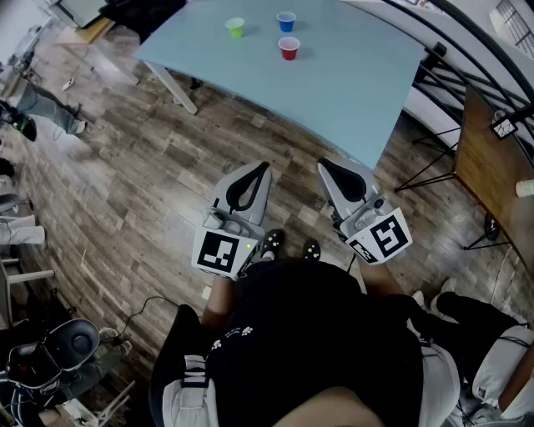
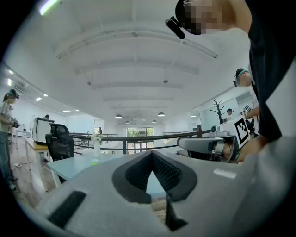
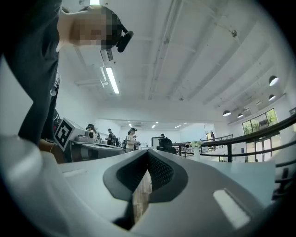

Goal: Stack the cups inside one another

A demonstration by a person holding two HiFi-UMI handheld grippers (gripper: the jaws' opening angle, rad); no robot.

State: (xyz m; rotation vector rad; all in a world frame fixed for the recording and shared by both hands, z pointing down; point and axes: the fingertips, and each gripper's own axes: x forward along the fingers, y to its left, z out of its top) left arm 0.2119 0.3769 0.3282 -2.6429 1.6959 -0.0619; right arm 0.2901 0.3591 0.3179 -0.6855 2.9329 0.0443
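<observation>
Three small cups stand apart on the far part of the light blue table (image 1: 350,92): a green cup (image 1: 235,27), a blue cup (image 1: 286,21) and a red cup (image 1: 289,47). Both grippers are held close to the person's body above the wooden floor, well short of the table. The left gripper (image 1: 264,169) is shut with nothing in it, and so is the right gripper (image 1: 323,166). In the left gripper view the jaw tips meet (image 2: 151,154), and the green cup (image 2: 95,161) shows as a small speck on the table. The right gripper (image 3: 147,152) also shows closed, empty jaws.
A white table leg (image 1: 175,87) slants down at the table's near left. A black railing (image 1: 467,50) and a wooden board on a black stand (image 1: 492,167) are at the right. An office chair (image 1: 67,346) and cables lie at the lower left.
</observation>
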